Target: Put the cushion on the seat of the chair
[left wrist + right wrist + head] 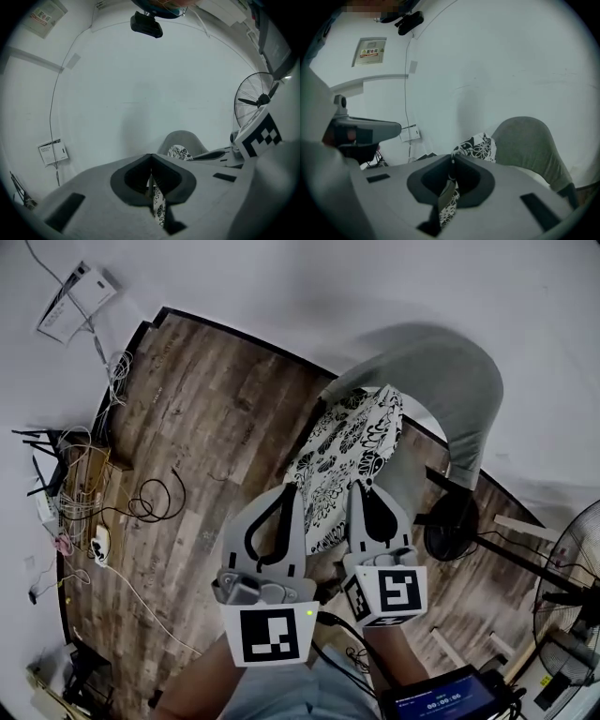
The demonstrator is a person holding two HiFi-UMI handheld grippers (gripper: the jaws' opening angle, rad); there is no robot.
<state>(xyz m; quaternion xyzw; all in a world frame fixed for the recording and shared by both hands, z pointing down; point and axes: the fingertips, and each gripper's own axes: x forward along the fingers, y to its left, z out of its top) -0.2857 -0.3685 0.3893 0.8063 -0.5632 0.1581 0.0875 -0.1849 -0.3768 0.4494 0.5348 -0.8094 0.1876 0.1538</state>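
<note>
A black-and-white flowered cushion (352,451) hangs between my two grippers over the grey shell chair (450,381). My left gripper (292,486) is shut on the cushion's near left edge, and my right gripper (361,486) is shut on its near right edge. In the left gripper view the patterned cloth (159,206) is pinched in the closed left gripper (151,171), with the chair (187,140) beyond. In the right gripper view the cushion (478,146) rises past the closed right gripper (452,164) in front of the chair back (529,145). The cushion hides the seat.
A standing fan (572,568) is at the right, with a round black base (452,526) beside the chair. Cables and small devices (84,484) lie along the left wall on the wood floor (206,427). White walls close the corner behind the chair.
</note>
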